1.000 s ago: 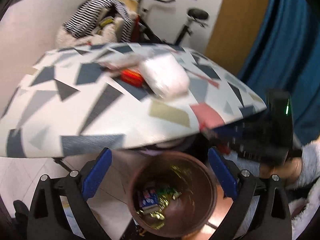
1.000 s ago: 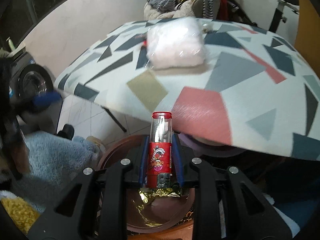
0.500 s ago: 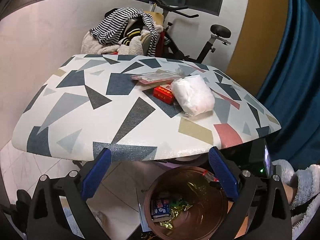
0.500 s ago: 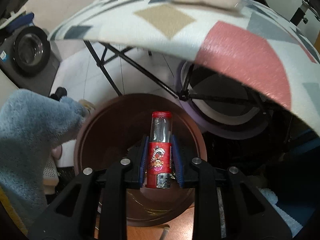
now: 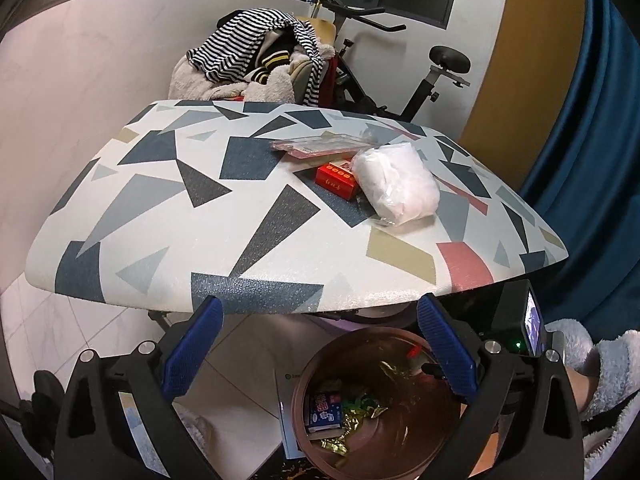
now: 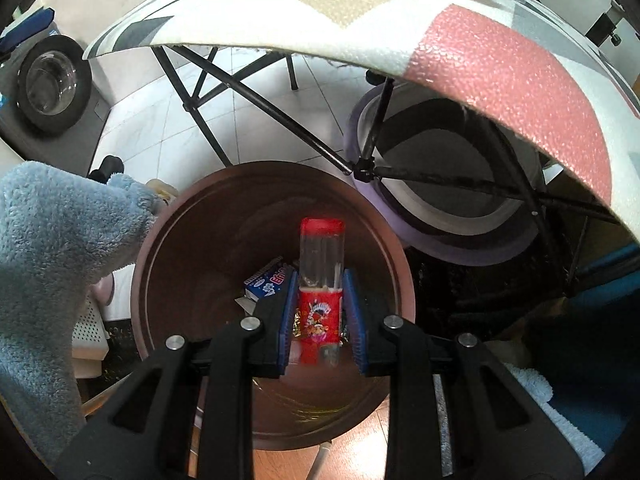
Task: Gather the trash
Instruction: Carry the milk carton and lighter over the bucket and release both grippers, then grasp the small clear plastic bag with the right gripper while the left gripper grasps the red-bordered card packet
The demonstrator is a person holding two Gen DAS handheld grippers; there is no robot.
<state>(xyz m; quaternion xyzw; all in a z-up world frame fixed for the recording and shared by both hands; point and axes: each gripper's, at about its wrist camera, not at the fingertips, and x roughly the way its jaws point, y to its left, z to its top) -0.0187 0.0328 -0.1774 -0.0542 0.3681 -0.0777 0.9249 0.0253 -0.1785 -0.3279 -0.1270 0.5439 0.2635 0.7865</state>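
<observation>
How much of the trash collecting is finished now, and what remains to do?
Done: a blue-and-white packet and gold foil wrappers lie in the brown bin. In hand: the right claw is shut on a red-capped tube, held over the bin's mouth, not yet dropped. Left: a red box, a white plastic bag and a flat pink packet on the patterned table. The left claw is open, empty.

Striped clothes (image 5: 256, 46) heaped behind the patterned table (image 5: 168, 240), exercise bike (image 5: 400, 80) alongside, blue curtain (image 5: 592, 128)
</observation>
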